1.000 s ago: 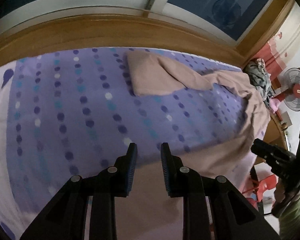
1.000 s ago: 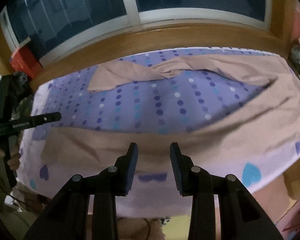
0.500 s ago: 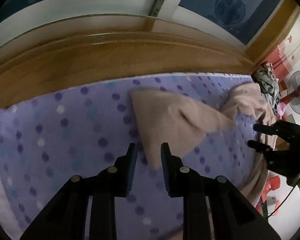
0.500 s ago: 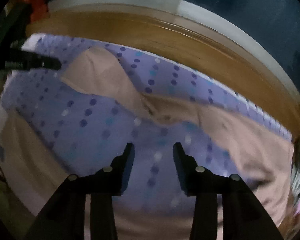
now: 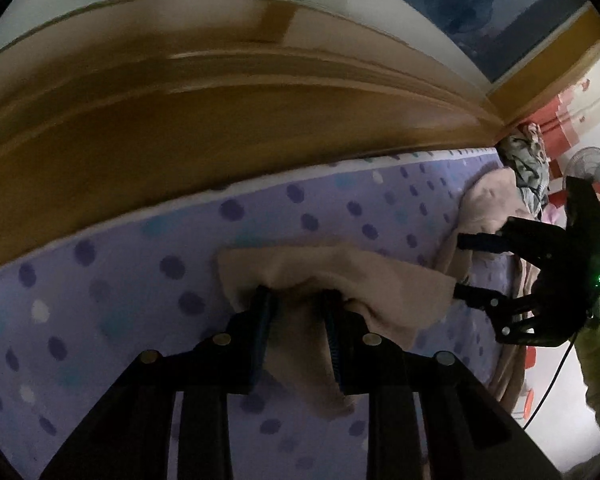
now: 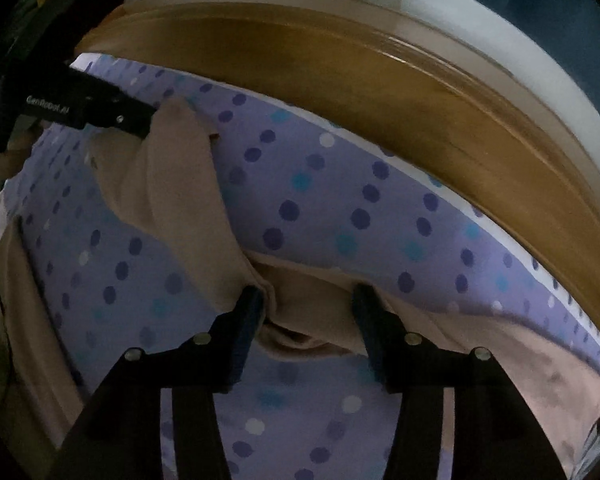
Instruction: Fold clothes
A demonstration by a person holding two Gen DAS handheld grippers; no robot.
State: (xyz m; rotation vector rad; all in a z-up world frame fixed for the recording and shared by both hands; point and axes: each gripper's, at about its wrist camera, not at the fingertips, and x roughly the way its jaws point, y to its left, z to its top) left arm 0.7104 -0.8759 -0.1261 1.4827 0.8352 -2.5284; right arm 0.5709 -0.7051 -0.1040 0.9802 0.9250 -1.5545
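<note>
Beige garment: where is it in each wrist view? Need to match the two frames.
Left wrist: beige garment centre, draped over the open left gripper, running right to the right gripper.
Right wrist: beige garment runs upper left to centre.
Shared landmark: wooden headboard.

— What is the cloth and where does it lie?

— It is a beige-pink garment (image 5: 332, 276) of soft fabric, spread on a purple dotted bed sheet (image 5: 140, 264), near the wooden headboard side.

— Is it flat?

— No. In the left wrist view its near end is bunched and a flap hangs down. In the right wrist view the garment (image 6: 188, 184) runs as a long twisted band across the sheet (image 6: 340, 200), with wrinkles in the middle and a wider part at the right
</note>
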